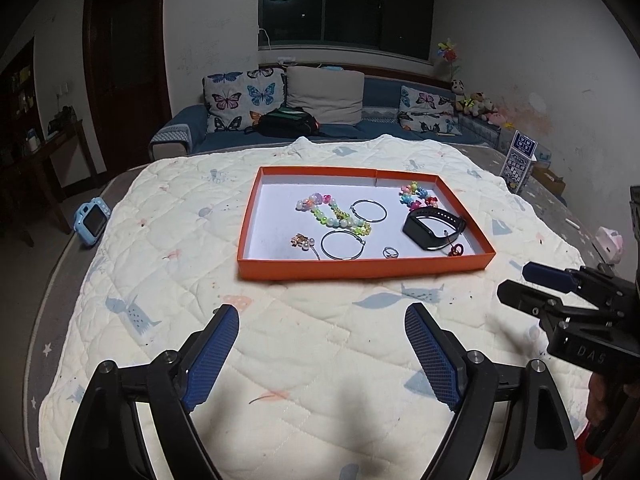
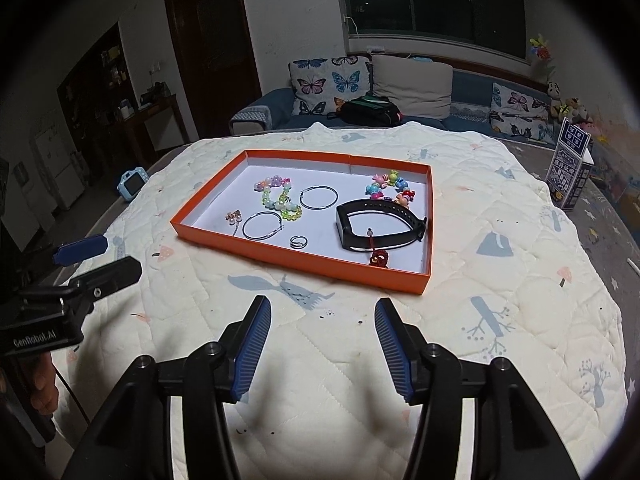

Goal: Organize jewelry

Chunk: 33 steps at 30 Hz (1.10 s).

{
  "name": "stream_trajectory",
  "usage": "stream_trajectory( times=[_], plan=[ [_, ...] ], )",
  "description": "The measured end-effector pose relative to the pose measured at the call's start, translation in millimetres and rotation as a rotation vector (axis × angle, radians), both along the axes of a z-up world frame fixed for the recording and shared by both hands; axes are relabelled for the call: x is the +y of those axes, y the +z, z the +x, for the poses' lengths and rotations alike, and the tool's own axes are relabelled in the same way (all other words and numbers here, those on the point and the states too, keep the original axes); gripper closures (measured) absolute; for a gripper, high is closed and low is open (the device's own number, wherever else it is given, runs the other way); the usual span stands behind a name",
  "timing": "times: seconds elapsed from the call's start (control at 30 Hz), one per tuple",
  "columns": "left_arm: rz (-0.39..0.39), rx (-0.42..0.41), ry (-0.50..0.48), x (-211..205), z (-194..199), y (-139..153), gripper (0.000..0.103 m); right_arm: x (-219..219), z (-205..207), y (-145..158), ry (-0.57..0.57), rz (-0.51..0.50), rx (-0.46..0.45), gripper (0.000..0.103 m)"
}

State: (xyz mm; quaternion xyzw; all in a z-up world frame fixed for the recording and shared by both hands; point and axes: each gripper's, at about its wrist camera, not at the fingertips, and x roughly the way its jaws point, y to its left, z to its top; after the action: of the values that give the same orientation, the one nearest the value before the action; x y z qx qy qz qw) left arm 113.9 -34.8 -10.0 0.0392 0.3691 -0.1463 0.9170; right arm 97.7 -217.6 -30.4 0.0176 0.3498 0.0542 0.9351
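An orange tray (image 1: 360, 270) (image 2: 296, 262) with a white floor sits on a quilted blanket. In it lie a green-and-pastel bead bracelet (image 1: 336, 214) (image 2: 280, 198), two silver hoop earrings (image 1: 343, 245) (image 2: 262, 225), a small ring (image 1: 390, 253) (image 2: 298, 242), a pearl charm (image 1: 302, 241) (image 2: 234, 216), a black wristband (image 1: 434, 226) (image 2: 380, 226), a colourful bead bracelet (image 1: 418, 195) (image 2: 390, 188) and a red charm (image 1: 456, 249) (image 2: 379, 258). My left gripper (image 1: 322, 316) is open and empty, in front of the tray. My right gripper (image 2: 322, 314) is open and empty, also short of the tray.
The cream blanket (image 1: 304, 344) covers a bed. A blue toy camera (image 1: 91, 221) lies at its left edge, a printed carton (image 2: 570, 170) at the right. A sofa with butterfly cushions (image 1: 240, 98) and a dark bag stands behind.
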Motion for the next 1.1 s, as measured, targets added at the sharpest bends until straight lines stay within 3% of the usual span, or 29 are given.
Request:
stream_trajectory(
  times=[0.4,1.1],
  plan=[
    [0.007,-0.056,0.018,3,-22,11,0.001,2,-13,4,0.005,0.005,-0.021,0.043],
    [-0.044,-0.044,0.018,10,-29,16,0.0,7,-21,7,0.021,0.014,-0.029,0.042]
  ],
)
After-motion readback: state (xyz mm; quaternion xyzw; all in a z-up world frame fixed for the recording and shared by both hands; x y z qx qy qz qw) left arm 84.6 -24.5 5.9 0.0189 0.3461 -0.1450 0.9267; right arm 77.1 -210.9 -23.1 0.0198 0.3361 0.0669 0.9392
